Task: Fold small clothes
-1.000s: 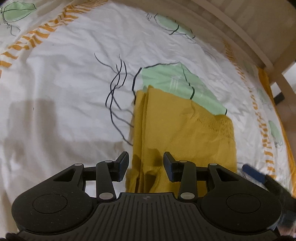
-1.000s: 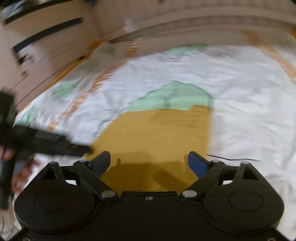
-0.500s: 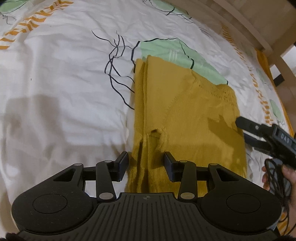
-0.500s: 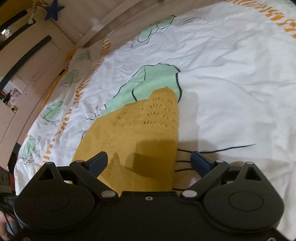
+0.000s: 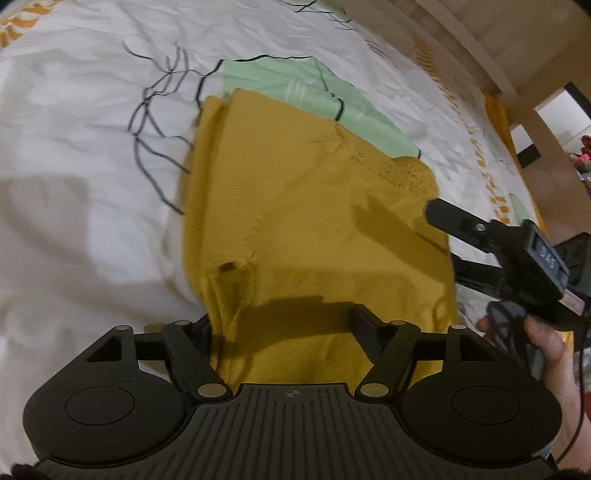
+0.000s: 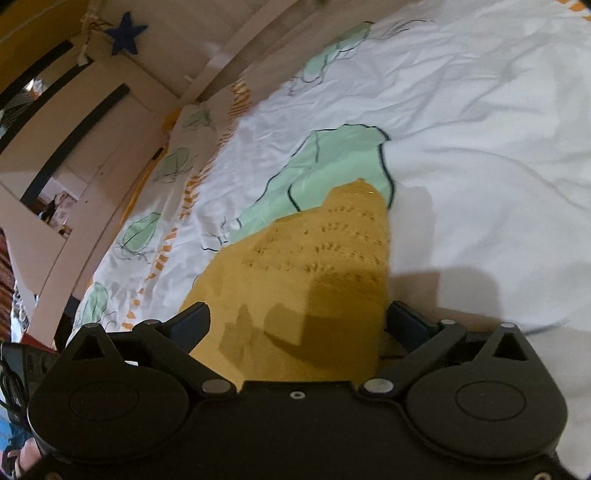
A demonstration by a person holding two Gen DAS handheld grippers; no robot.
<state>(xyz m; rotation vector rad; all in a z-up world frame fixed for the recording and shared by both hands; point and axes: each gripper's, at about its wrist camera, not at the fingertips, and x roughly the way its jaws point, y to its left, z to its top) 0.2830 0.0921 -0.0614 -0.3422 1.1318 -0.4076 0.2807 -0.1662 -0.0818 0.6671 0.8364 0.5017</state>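
Note:
A mustard-yellow knitted garment lies folded into a long strip on a white bedsheet. My left gripper is open at the strip's near end, with its jaws straddling the cloth. My right gripper is open at the garment's other side, jaws spread wide just over the cloth. The right gripper also shows in the left wrist view, at the strip's right edge, held by a hand.
The sheet has green leaf prints, black line drawings and an orange striped border. A wooden bed frame runs along the far right. In the right wrist view a blue star hangs on pale furniture.
My left gripper has opened wider and moved forward over the near end of the strip. My right gripper has come in closer to the garment's edge.

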